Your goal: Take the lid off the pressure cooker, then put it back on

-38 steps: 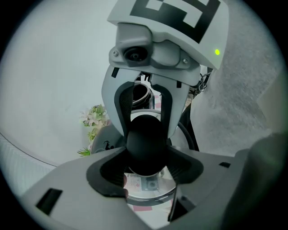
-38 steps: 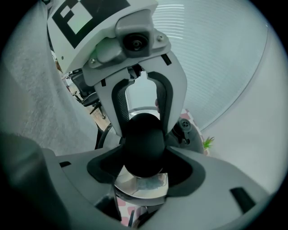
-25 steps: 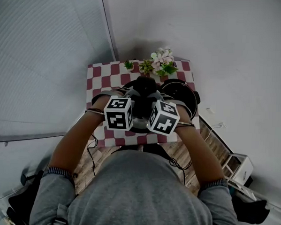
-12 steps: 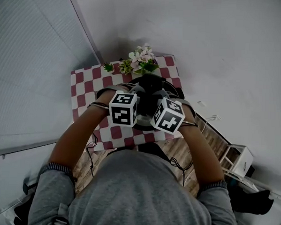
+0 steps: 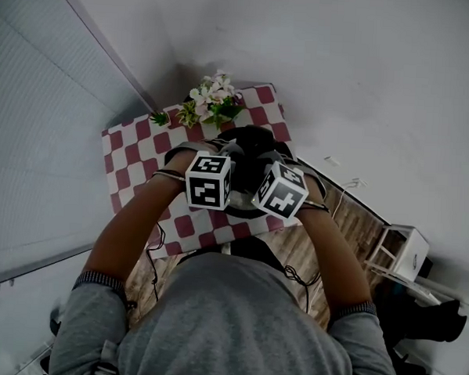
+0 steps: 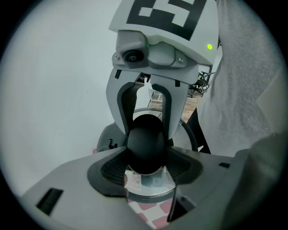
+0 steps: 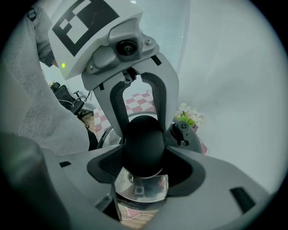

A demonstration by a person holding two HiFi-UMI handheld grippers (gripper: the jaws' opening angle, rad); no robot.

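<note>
Between my left gripper [image 6: 145,162] and right gripper [image 7: 144,165] sits the black lid knob [image 6: 145,143]. Both clamp it, and the left jaws have just closed slightly tighter. Over the checkered table [image 5: 134,163], the 2 grippers hide most of the steel lid [image 6: 149,187].

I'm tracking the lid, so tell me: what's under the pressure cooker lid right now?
Below the near edge of the lid, the left gripper view shows checked tablecloth. Anything beneath the lid's middle is covered by the lid itself.
</note>
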